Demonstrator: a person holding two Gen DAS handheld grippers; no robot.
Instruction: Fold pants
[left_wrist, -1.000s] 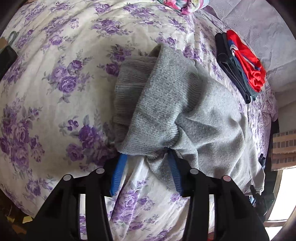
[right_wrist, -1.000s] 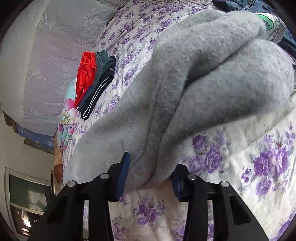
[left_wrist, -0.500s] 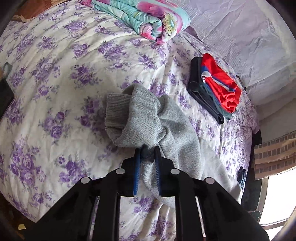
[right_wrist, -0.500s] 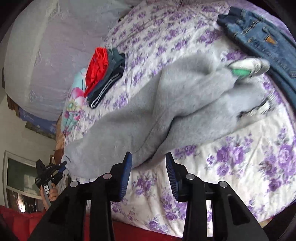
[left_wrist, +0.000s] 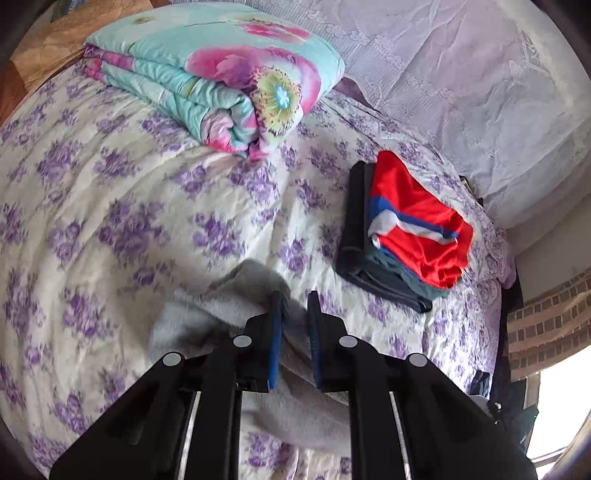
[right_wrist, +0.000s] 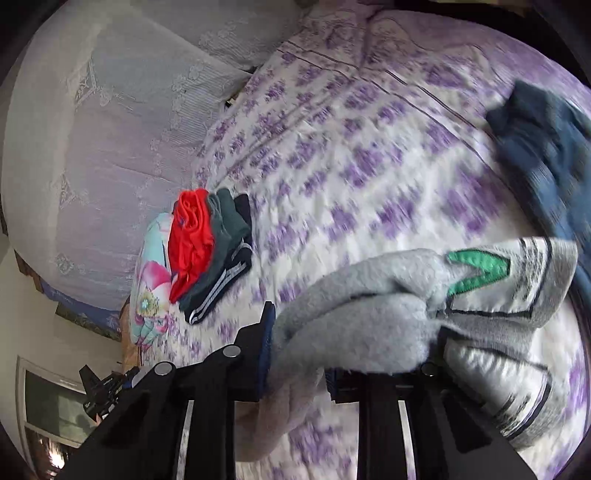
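Having just closed, both clamped on the grey pants: left hand-held gripper at the 6 o'clock cuff, right hand-held gripper on the waist, lifted off the bed for folding.

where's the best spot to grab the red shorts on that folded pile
Judging by its pose, grip the red garment at its folded edge beside the white and blue stripe, coming from the open bedspread side. It lies topmost on the dark folded clothes, so a shallow pinch there should lift it alone.

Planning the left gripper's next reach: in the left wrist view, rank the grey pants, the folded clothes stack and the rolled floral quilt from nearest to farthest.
1. grey pants: in the left gripper.
2. folded clothes stack: ahead, right.
3. rolled floral quilt: far, upper left.
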